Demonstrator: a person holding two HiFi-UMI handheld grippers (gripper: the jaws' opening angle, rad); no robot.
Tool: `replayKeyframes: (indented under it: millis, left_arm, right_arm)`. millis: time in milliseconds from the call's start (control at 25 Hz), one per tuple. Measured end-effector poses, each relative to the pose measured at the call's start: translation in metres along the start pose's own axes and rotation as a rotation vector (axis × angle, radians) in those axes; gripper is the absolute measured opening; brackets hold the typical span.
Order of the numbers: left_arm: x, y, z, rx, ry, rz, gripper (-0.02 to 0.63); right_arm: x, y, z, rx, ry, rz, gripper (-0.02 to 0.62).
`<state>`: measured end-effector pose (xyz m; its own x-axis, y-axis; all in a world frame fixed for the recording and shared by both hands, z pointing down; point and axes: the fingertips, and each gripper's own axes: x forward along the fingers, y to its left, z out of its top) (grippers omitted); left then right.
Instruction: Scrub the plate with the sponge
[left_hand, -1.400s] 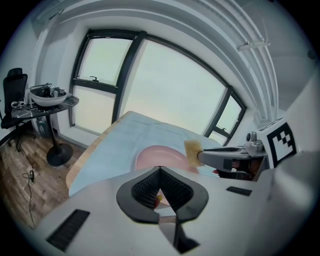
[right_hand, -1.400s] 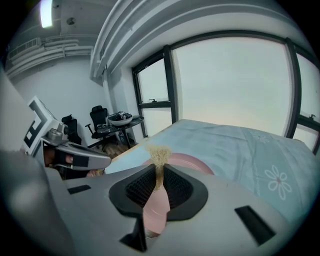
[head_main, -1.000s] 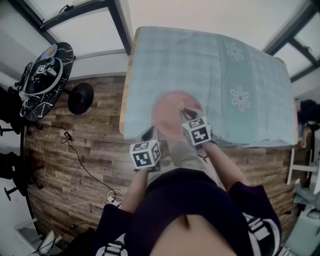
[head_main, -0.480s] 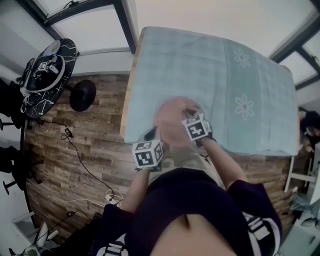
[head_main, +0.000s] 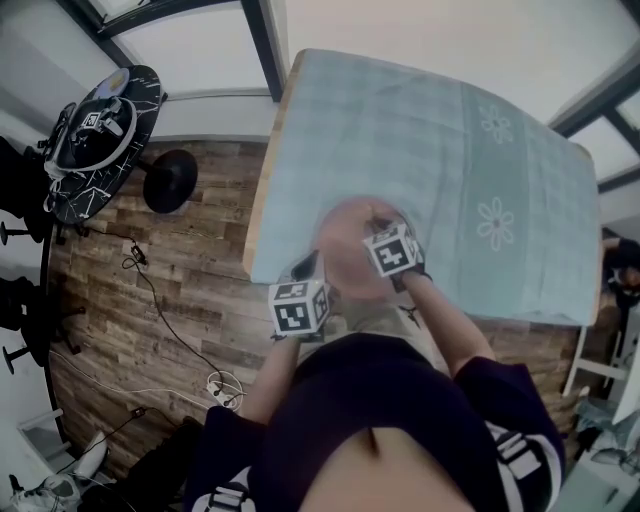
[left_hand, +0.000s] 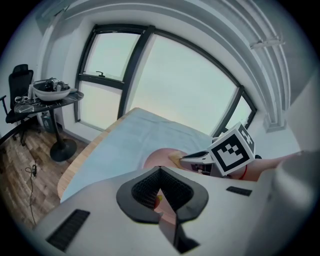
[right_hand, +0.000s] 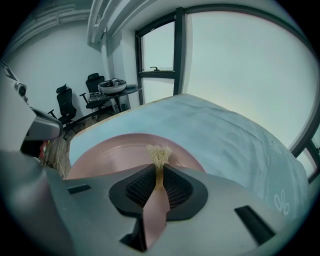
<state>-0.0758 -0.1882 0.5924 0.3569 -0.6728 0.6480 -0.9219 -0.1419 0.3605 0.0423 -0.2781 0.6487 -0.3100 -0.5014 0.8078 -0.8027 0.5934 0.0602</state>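
1. Head view
   - The table (head_main: 520, 130) is covered by a pale blue cloth (head_main: 400, 120) with flower prints.
   - The pink plate (head_main: 350, 240) is at the table's near edge, in front of the person, and looks blurred.
   - The left gripper (head_main: 303, 272) meets the plate's near-left rim. Its marker cube sits just over the table edge.
   - The right gripper (head_main: 383, 232) is over the plate's right half.
   - A round black stand (head_main: 100, 130) carrying gear is on the wood floor (head_main: 150, 300) to the left, well apart from the table.
   - A cable (head_main: 165, 330) trails across the floor.

2. Left gripper view
   - The jaws are drawn together on the plate's rim, and pink shows in the slot between the pads.
   - The rest of the plate (left_hand: 159, 157) lies ahead on the cloth.
   - The right gripper (left_hand: 187, 159) comes in from the right with the sponge (left_hand: 175, 159) at its tip, touching the plate.
   - The stand (left_hand: 50, 92) and a black chair (left_hand: 20, 80) are at far left, by the window (left_hand: 175, 85).

3. Right gripper view
   - The jaws are clamped on the sponge (right_hand: 159, 155), squeezed to a thin tan strip with a frayed top.
   - The sponge tip rests on the plate (right_hand: 115, 157), near its middle.
   - Part of the left gripper (right_hand: 42, 130) shows at the left edge, beside the plate's rim.
   - Two chairs (right_hand: 65, 102) and the stand (right_hand: 112, 87) are beyond the table.
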Motion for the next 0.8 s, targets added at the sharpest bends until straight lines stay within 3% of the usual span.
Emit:
replayKeyframes:
  millis: [800]
  left_arm:
    - [-0.014,0.001,-0.005,0.002,-0.016,0.004,0.003]
  right_arm:
    - [0.001,0.049,-0.013,-0.050,0.040,0.084,0.052]
